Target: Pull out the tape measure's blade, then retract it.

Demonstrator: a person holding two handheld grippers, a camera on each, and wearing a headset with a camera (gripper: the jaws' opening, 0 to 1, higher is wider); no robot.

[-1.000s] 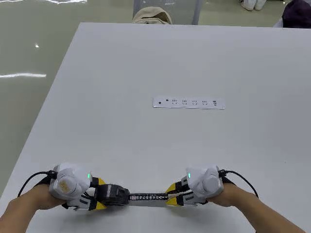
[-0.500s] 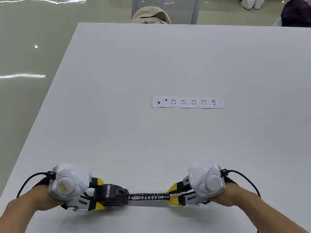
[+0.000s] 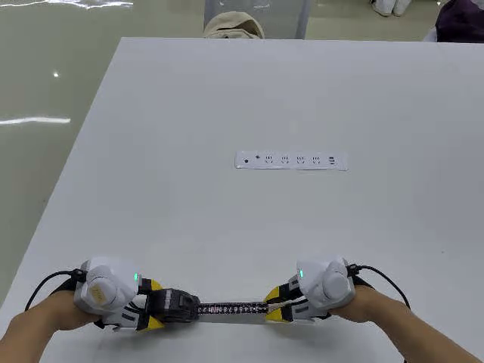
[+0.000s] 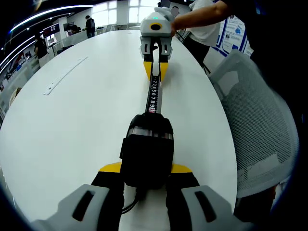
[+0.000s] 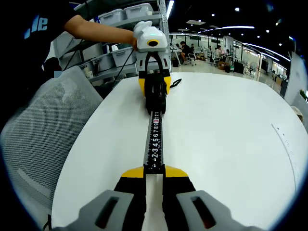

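**Tape measure drawn out between my two pairs of fingers**

The tape measure (image 4: pixel 147 153), a black case, is clamped between my left fingers (image 4: pixel 111 168). It sits near the front edge of the white surface (image 3: pixel 227 98), toward the left-hand corner. Its blade (image 5: pixel 154 139) is out and runs straight, roughly parallel to that front edge. It ends at my right fingers (image 5: pixel 133 173), which are clenched on its free end. Whether the case or the blade touches the surface I cannot tell.

Black numerals 2 to 9 read along the blade, then 1, 2, 3 nearer the case. The finer graduations are too small to read.

Open room lies ahead. Bare surface stretches away to a white power strip (image 3: pixel 291 160), well apart from the blade, and on to the far edge. To the left, the surface ends just beyond my left hand (image 3: pixel 49 314). A grey mesh chair (image 4: pixel 255 115) stands just off the front edge.
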